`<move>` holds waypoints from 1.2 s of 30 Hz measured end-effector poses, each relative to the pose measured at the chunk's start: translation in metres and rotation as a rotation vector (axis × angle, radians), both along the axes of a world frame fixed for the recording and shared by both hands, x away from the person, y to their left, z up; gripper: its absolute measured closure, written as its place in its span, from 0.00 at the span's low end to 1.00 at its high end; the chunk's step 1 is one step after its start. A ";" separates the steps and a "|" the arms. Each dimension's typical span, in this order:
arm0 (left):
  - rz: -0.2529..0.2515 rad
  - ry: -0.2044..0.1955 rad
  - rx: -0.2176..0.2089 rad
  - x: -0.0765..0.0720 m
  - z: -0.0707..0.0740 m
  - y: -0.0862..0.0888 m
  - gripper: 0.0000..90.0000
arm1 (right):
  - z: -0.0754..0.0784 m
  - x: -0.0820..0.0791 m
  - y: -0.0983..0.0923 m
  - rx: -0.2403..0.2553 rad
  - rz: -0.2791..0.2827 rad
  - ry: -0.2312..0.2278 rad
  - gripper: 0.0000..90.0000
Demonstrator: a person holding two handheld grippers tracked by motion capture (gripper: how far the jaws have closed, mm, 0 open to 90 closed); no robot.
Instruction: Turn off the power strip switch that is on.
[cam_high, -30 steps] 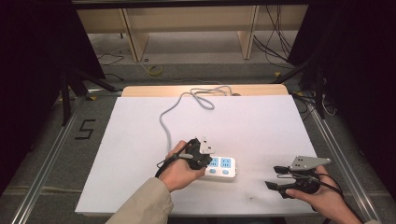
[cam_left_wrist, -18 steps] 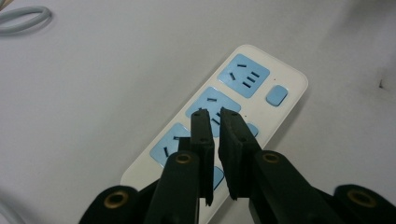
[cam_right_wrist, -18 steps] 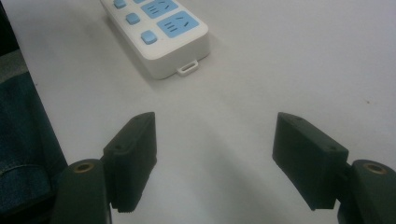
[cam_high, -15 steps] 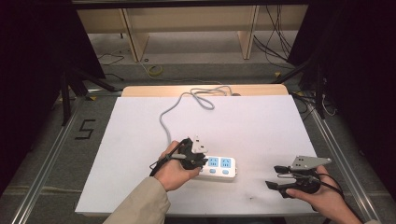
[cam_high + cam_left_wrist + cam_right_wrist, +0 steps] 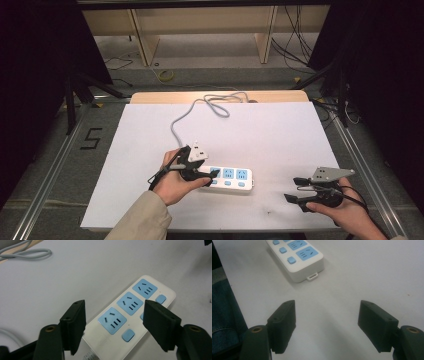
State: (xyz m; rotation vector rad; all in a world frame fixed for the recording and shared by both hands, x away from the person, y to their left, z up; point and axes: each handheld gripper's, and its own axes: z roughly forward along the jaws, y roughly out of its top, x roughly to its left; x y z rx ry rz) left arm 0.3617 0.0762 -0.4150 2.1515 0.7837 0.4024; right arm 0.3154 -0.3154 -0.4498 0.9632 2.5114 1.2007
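A white power strip (image 5: 231, 178) with three blue sockets lies on the white table, its grey cable (image 5: 210, 102) running to the far edge. My left gripper (image 5: 210, 174) hovers over the strip's left end, open, with nothing held. Between its spread jaws the left gripper view shows the power strip (image 5: 132, 312) and its blue switches. My right gripper (image 5: 292, 189) stands open near the front right, apart from the strip. In the right gripper view the power strip's end (image 5: 299, 257) lies ahead at upper left, with bare table between the jaws.
The white table sheet (image 5: 280, 135) spreads wide behind the strip. A wooden edge (image 5: 220, 96) runs along its far side, where the cable coils. Metal rails flank the table, and a "5" mark (image 5: 91, 138) is on the floor at left.
My left gripper has slid slightly left and toward the front along the strip's left end. The right gripper has stayed in place.
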 end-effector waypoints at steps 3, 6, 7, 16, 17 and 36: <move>-0.004 -0.050 0.016 0.000 -0.001 0.006 0.32 | 0.000 0.000 0.000 0.000 -0.001 0.000 0.34; 0.017 -0.051 0.097 -0.001 -0.001 0.010 0.26 | 0.000 0.000 0.000 0.000 0.001 0.000 0.34; 0.013 -0.052 0.114 -0.001 -0.002 0.012 0.22 | 0.000 0.000 0.000 0.001 -0.001 0.001 0.34; 0.045 -0.061 0.087 -0.003 -0.004 0.025 0.16 | 0.000 0.000 0.000 0.001 -0.001 0.001 0.34; 0.052 -0.061 0.079 -0.004 -0.004 0.026 0.15 | 0.000 0.000 0.000 0.000 0.001 0.001 0.34; 0.069 -0.083 0.033 -0.025 -0.010 0.053 0.13 | 0.001 0.000 0.000 0.005 -0.005 -0.009 0.34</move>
